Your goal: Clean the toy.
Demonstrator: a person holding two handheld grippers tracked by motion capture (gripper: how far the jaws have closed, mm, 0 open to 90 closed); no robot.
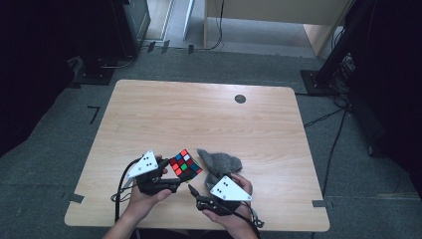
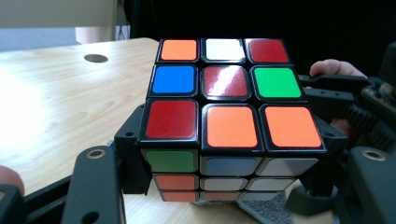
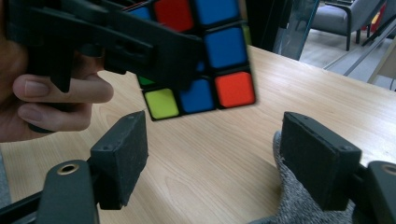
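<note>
Rubik's cube [image 1: 185, 165] is up off the wooden table [image 1: 199, 119], clamped in the left gripper [image 1: 171, 175], near the table's front edge and a bit left of centre. In the left gripper view the cube [image 2: 229, 116] sits snug between the two black jaws, pads pressed on its sides, top face a mix of orange, white, red, blue and green stickers. So that one is closed tight on the cube.

The right gripper [image 1: 191, 189] is just beside it, jaws standing wide with nothing between them. In the right gripper view the cube [image 3: 205, 56] hangs above and beyond the open jaws, apart from both pads. A grey cloth [image 1: 219, 162] lies crumpled on the table right next to the cube, by the right hand [image 1: 239, 199].
</note>
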